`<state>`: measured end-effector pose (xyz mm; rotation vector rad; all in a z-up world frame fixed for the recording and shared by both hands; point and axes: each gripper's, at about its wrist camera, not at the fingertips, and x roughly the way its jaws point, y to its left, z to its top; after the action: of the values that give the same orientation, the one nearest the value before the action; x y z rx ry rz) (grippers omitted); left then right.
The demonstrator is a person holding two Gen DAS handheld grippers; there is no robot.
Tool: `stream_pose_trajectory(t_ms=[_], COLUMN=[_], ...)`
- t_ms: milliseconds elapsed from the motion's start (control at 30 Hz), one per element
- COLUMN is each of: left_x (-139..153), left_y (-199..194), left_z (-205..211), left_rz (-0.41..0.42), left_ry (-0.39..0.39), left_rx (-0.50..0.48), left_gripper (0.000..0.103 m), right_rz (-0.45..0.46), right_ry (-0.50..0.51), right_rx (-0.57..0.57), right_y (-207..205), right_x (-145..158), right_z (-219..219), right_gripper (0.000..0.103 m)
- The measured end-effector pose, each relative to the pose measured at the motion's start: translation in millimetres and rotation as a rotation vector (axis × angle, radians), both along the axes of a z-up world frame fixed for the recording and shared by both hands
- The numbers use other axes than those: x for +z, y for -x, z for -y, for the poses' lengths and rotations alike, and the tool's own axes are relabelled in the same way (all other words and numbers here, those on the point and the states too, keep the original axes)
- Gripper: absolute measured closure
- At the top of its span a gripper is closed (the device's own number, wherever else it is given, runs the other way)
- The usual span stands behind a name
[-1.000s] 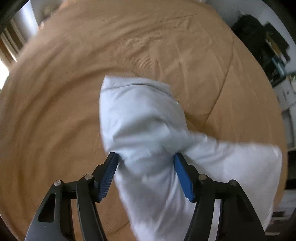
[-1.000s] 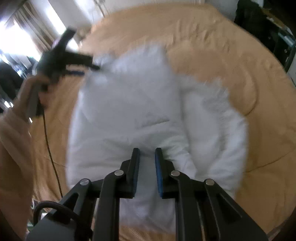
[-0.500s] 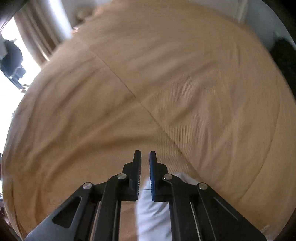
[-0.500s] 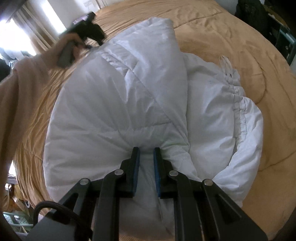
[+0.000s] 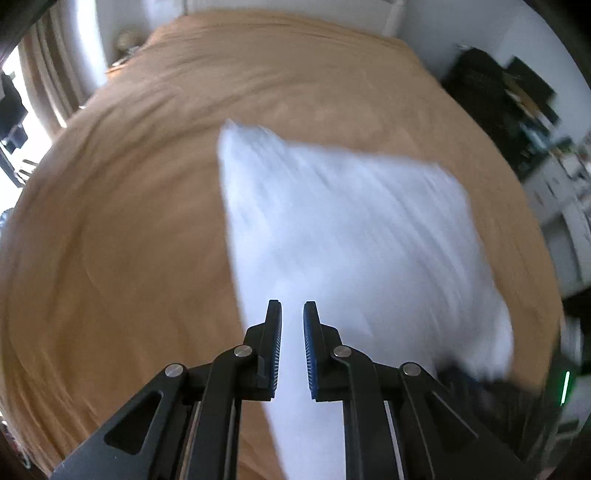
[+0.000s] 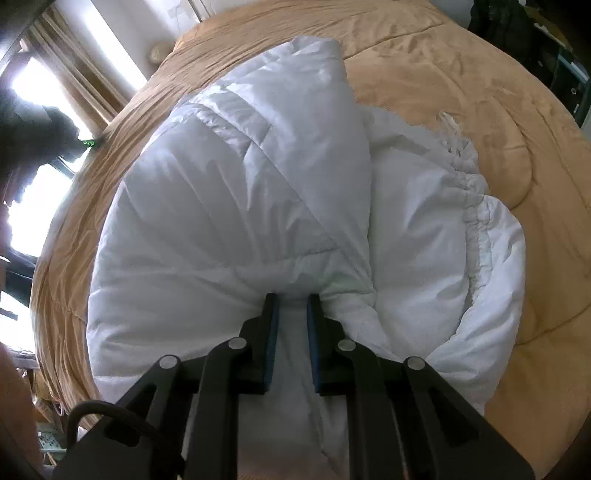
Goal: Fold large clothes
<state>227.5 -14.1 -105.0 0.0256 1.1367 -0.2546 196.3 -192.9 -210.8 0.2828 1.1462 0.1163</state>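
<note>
A white puffy jacket (image 6: 258, 206) lies partly folded on the tan bed cover (image 6: 461, 92), with a gathered elastic hem (image 6: 469, 192) at its right side. My right gripper (image 6: 291, 299) is shut on a pinch of the jacket's near edge. In the left wrist view the jacket (image 5: 351, 229) is blurred and lies ahead and to the right. My left gripper (image 5: 291, 314) hovers above the jacket's left edge, its jaws nearly together with nothing between them.
The tan bed cover (image 5: 129, 221) fills most of both views. Curtains and a bright window (image 6: 55, 103) stand at the left. Dark furniture and shelves (image 5: 517, 110) stand beyond the bed's right side. A white headboard (image 5: 295, 11) is at the far end.
My left gripper let go of the jacket sleeve, closed, swung away over bare bed cover and now points back over the jacket. My right gripper kept its hold in place.
</note>
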Motion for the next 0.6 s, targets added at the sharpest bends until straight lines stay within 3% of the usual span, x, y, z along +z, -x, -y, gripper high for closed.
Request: stream_pose_trajectory(t_ms=[100,200,333,500,600], left_x=[-16,-19,-41,-32,-17], left_y=[55,76,79,95,113], left_z=[22,31,28,26,27], left_rz=[0.057,0.134,0.097,0.068,0.109], left_ry=[-0.070,-0.140,-0.146,-0.146,-0.158], left_rx=[-0.007,0.009,0.072,0.082,0.055], left_gripper=[0.092,0.092,0.092,0.092,0.092], right_rz=[-0.005,-0.009,-0.017,-0.033,-0.034], right_ry=[0.012,0.032,0.044,0.044,0.011], right_rx=[-0.005,-0.007,-0.019,-0.025,-0.055], right_y=[-1,2,5,10,10], right_x=[8,14,19,20,33], right_z=[4,6,9,17,29], right_gripper=[0.088,0.088,0.088,0.088,0.088])
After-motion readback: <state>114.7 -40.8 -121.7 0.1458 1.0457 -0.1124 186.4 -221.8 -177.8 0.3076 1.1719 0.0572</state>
